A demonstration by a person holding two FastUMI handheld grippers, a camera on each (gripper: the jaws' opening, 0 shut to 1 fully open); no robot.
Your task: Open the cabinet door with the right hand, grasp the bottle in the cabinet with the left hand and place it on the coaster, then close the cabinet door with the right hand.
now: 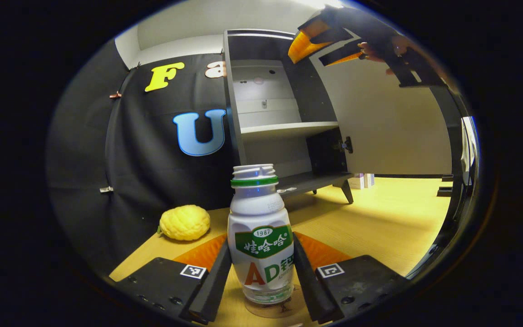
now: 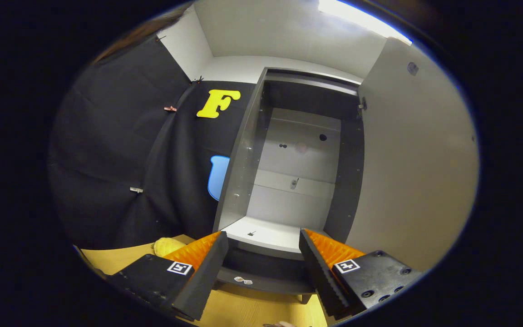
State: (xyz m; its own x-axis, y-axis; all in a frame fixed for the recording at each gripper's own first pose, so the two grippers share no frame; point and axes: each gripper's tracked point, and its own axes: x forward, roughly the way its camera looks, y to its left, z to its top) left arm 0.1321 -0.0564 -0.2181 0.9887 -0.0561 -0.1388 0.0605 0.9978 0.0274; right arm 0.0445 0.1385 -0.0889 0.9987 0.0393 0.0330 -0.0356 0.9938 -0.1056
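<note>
The left gripper (image 1: 261, 272) pinched the bottle (image 1: 260, 236) at its labelled waist over the coaster (image 1: 270, 309) on the desk (image 1: 379, 218); it looked light, smooth plastic. The right gripper's (image 2: 261, 268) jaws stood spread.

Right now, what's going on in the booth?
A person is working two handheld claws. The left claw has its fingers against both sides of a bottle standing on the coaster on the wooden table. The cabinet door stands open; the right claw is open and empty, facing the cabinet. A yellow fruit lies nearby.
</note>
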